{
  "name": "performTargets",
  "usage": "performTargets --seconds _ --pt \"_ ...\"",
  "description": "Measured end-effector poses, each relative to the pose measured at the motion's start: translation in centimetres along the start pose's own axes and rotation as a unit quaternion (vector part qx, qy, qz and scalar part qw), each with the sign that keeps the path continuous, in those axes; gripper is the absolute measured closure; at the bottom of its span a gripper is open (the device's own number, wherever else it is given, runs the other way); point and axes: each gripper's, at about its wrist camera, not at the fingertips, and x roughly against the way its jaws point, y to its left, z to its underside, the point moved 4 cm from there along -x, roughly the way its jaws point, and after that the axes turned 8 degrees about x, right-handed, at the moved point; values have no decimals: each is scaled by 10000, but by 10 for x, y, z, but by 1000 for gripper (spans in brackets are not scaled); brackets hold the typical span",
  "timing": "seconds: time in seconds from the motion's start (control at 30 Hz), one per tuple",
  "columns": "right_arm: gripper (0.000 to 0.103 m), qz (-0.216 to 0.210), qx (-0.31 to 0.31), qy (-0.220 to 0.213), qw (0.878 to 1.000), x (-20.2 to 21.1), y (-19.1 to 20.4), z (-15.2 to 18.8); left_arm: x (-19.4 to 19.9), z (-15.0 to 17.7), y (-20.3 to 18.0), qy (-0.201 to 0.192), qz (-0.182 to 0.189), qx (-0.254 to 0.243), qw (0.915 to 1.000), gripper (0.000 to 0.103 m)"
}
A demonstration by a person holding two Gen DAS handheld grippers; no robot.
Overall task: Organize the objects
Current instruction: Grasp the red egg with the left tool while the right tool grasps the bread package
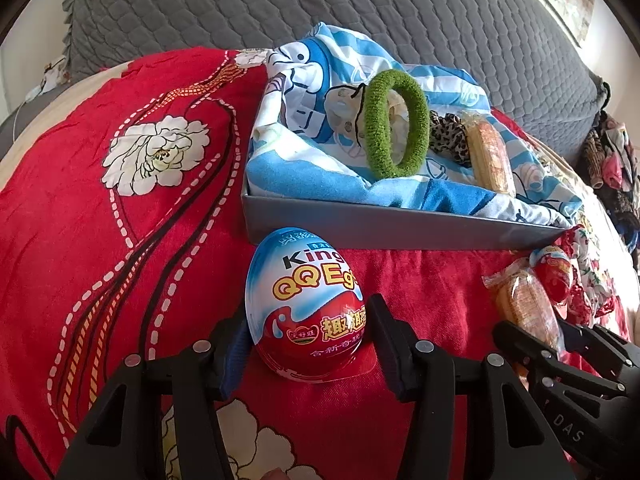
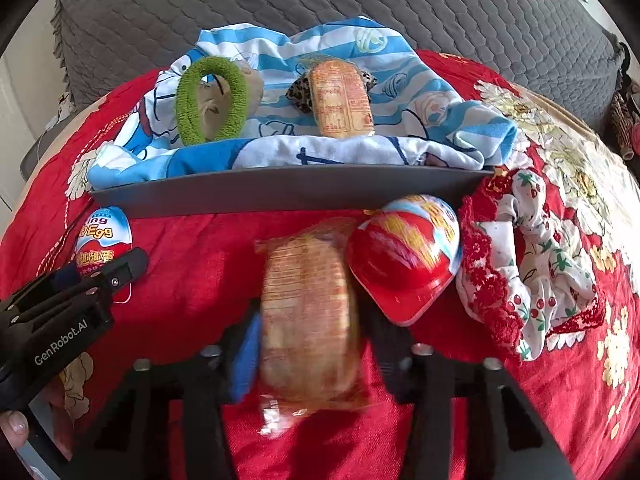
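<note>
On the red bedspread the grey box already holds a towel, green ring and one snack; outside, the left gripper brackets an egg, apparently unclenched, the right gripper clasps a snack pack, with another egg and cloth left

a red floral bedspread lies before a grey quilted sofa back.

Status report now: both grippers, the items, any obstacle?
Left gripper around QQ Egg, grip unconfirmed. Right gripper around wrapped snack. Gray box ahead. Second egg touches snack.
</note>
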Motion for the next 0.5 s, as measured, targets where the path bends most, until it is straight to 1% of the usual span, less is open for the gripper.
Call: performTargets --seconds 0.3,0.5 --pt "59 -148 -138 -30 9998 6 -2 1 2 2 -3 3 60 -22 10000 49" --pt "59 -273 -148 -130 9994 18 2 1 7 3 -8 -15 118 -116 9999 50"
